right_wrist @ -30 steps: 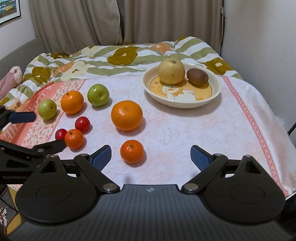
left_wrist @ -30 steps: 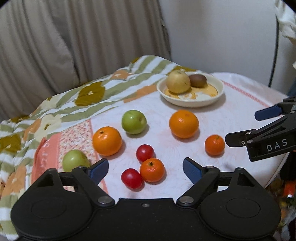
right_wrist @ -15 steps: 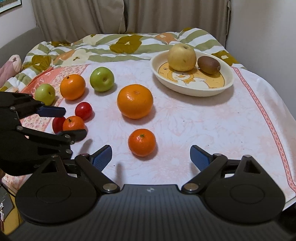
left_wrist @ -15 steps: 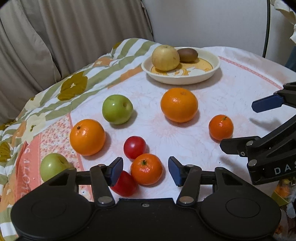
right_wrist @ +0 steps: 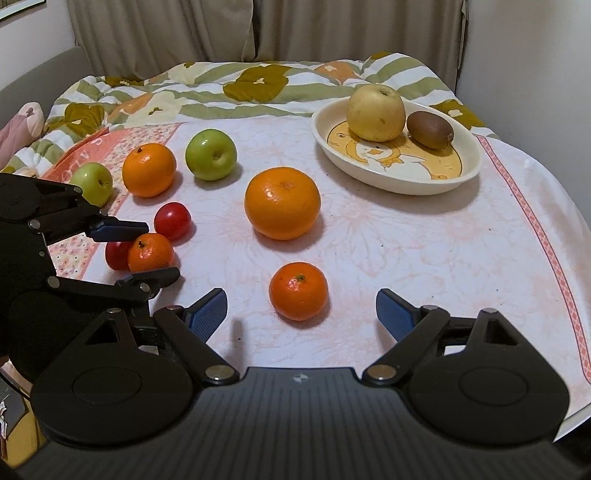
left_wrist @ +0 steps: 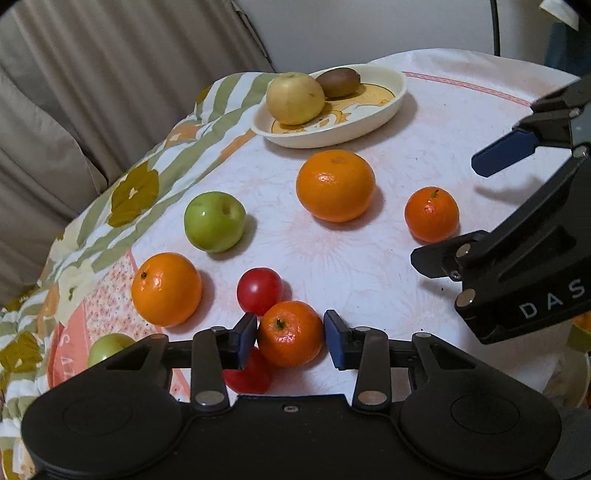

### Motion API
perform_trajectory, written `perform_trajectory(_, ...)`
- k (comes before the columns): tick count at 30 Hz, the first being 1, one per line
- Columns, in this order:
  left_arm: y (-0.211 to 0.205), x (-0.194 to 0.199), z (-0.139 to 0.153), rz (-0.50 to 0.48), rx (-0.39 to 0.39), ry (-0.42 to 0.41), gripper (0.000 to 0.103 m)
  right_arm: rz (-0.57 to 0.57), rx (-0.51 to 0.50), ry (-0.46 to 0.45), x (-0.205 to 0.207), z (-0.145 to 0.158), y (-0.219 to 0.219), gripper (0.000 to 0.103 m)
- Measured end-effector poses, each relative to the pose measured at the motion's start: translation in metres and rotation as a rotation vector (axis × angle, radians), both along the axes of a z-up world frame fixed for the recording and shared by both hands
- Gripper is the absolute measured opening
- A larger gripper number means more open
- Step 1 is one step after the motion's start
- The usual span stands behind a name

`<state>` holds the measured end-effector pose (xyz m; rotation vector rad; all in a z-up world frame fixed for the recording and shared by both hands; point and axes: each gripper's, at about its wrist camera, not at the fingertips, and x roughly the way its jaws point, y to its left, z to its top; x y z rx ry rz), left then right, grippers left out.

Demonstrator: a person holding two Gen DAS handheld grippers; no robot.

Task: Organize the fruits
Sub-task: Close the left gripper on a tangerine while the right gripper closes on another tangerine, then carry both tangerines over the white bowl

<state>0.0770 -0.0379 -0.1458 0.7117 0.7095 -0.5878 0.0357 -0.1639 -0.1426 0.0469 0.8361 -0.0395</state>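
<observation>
My left gripper point(left_wrist: 290, 338) has its blue pads on both sides of a small mandarin point(left_wrist: 290, 333) that rests on the cloth; it also shows in the right wrist view point(right_wrist: 150, 253). Two red tomatoes point(left_wrist: 259, 290) point(left_wrist: 248, 373) sit against it. My right gripper point(right_wrist: 301, 314) is open and empty, just in front of another small mandarin point(right_wrist: 298, 290). A big orange point(right_wrist: 282, 202), a second orange point(right_wrist: 149, 169) and two green apples point(right_wrist: 210, 154) point(right_wrist: 91, 182) lie on the cloth. A cream bowl point(right_wrist: 454, 181) holds a yellow apple point(right_wrist: 375, 112) and a kiwi point(right_wrist: 430, 129).
The fruit lies on a white and pink cloth over a flowered, green-striped blanket point(right_wrist: 258, 85). Curtains point(right_wrist: 258, 29) hang behind and a wall stands at the right. The cloth drops off at its right edge point(right_wrist: 569, 236) and its near edge.
My left gripper moved forward and down and closed its jaws around the small mandarin. My right gripper moved slightly forward and stayed open.
</observation>
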Motion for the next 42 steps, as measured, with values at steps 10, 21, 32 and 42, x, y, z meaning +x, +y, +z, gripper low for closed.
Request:
perform_trajectory(10,0.001,-0.003,0.005,0.029,-0.031,0.026,0.043,0.012,-0.003,0.018,0.004,-0.005,-0.003,0.085)
perform_trajectory(21,-0.001,-0.017,0.006,0.068,-0.055,0.044,0.043,0.03,0.001,0.026,0.007,-0.01,-0.006,0.072)
perform_trajectory(32,0.002,-0.025,0.016,0.14,-0.09,0.045,0.043,0.075,0.005,0.029,0.015,-0.009,-0.008,0.054)
perform_trajectory(42,0.005,-0.029,0.03,0.205,-0.125,0.052,0.043,0.121,0.0,0.018,0.012,0.003,-0.007,0.052)
